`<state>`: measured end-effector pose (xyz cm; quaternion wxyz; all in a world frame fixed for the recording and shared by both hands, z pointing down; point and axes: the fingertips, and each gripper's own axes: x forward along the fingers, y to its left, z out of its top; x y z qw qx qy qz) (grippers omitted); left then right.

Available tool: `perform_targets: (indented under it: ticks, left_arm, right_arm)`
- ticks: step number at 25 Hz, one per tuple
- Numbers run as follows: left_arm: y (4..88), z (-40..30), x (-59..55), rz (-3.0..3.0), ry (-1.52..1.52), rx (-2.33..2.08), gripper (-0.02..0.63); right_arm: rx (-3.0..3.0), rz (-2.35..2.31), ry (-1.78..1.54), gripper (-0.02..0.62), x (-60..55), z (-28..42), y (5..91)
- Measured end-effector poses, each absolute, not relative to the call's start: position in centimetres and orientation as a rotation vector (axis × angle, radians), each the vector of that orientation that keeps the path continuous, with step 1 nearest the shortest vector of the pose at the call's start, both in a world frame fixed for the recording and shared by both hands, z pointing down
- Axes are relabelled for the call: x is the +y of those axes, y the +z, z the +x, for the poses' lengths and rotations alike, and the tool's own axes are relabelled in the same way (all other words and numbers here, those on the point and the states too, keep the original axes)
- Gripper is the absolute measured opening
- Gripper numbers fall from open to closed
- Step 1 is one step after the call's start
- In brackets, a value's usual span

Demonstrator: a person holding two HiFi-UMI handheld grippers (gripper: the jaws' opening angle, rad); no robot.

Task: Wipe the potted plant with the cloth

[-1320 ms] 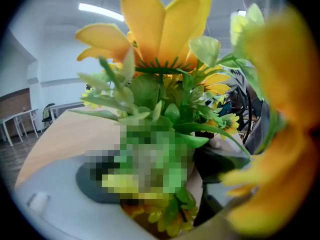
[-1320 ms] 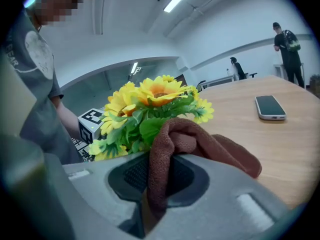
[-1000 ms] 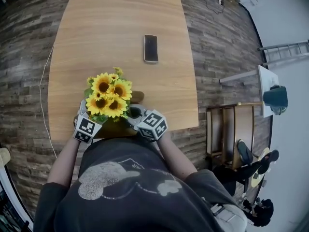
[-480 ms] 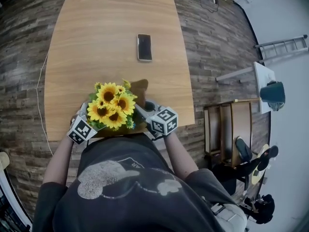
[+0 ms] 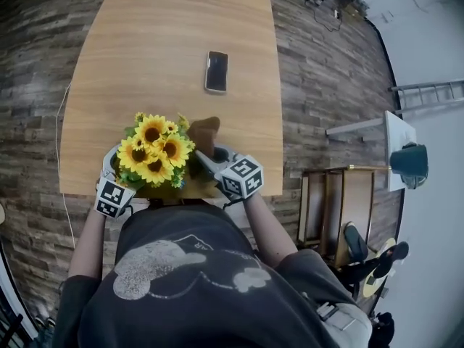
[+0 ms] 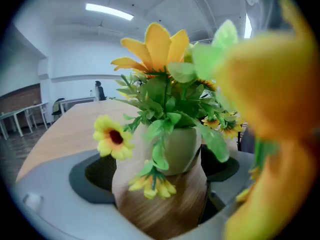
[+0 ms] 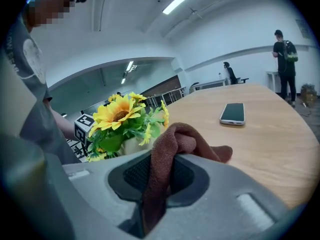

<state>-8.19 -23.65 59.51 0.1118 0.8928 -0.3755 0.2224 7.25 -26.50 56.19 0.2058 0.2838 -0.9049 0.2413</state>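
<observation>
left gripper [image 6: 160, 181]: fingers [image 6: 97, 176] released and wide, 1 either side of the pot [image 6: 181, 149]. They have just been opening, and neither pad looks to be pressing on the pot.
right gripper [image 7: 160, 184]: clenched on the brown cloth [image 7: 172, 144], with a bunched fold standing above the fingers and the tail hanging down between them.
potted plant [image 5: 154, 151]: on the table [image 5: 167, 35] at the near edge, close to the person and between the 2 grippers. From the head view the sunflowers [image 5: 152, 130] hide the pot.
cloth vs plant: just beside the right side of the foliage; can't tell if it's touching.
step (my read): cloth is about to go onto the leaves [image 6: 167, 94] with the pot unclamped.
do it well: close the left fingers back on the pot first, low on its body, since a small pot will likely slide or tip under a sideways wipe.
stroke: lead with the bunched fold and keep the hard finger edges off. Use light passes from stem outward, because the petals look floppy.
risk: the pot is near the table edge, so push strokes inward, not toward the person.
phone [image 5: 216, 72]: well apart, not a concern.
</observation>
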Motion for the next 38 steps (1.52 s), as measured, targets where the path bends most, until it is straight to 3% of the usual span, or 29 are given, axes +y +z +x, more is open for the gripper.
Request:
perform_targets:
  ticks: [6, 10, 25, 38]
  left_arm:
    - [59.2, -11.5, -23.7, 2.466, 0.667, -1.378, 0.541]
    - [59.0, -13.3, -24.0, 2.362, 0.653, -1.521, 0.483]
    - [59.4, -5.9, -21.7, 2.273, 0.564, -1.544, 0.538]
    - [58.7, -5.9, -24.2, 2.204, 0.523, -1.594, 0.542]
  right_arm:
    - [-2.565, 0.680, 0.597, 0.054, -27.5, 7.2, 55.3]
    - [-2.585, 0.585, 0.529, 0.054, -28.9, 6.0, 55.0]
    - [-2.582, 0.333, 0.479, 0.054, -31.3, 0.5, 57.5]
    - [-2.581, 0.139, 0.383, 0.054, -27.1, 0.2, 58.0]
